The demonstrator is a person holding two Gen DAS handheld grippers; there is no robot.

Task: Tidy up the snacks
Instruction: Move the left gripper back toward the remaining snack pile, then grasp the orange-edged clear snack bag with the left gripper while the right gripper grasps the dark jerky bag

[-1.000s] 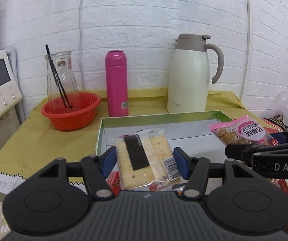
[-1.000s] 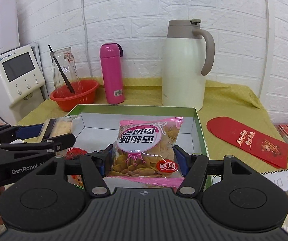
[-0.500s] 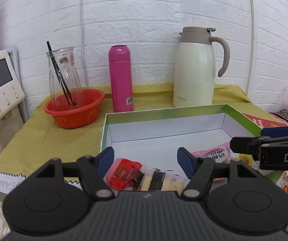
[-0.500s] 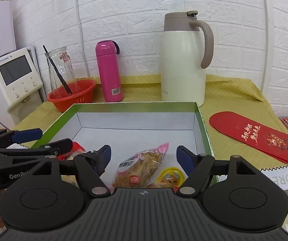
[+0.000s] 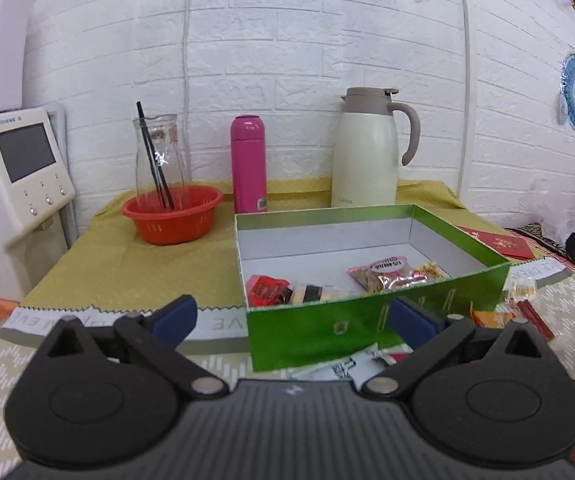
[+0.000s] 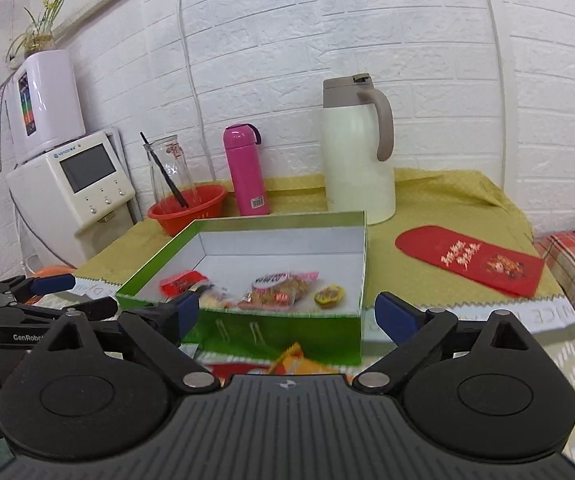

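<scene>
Green box (image 5: 375, 320) sits open on the tabletop (image 5: 135, 268). Inside, along its near wall: red packet (image 5: 265, 289), cracker pack (image 5: 313, 293), pink snack bag (image 5: 391, 274), small yellow sweet (image 6: 329, 294). More wrappers (image 6: 295, 360) lie on the tabletop in front of the box. Left hand-held gripper (image 5: 293, 318): jaws opening, wide apart, nothing between them. Right hand-held gripper (image 6: 287, 314): jaws apart, empty. Behind the box: red bowl (image 5: 173, 214), pink bottle (image 5: 248, 164), cream jug (image 5: 367, 148). Red envelope (image 6: 471, 260) lies to the box's right.
</scene>
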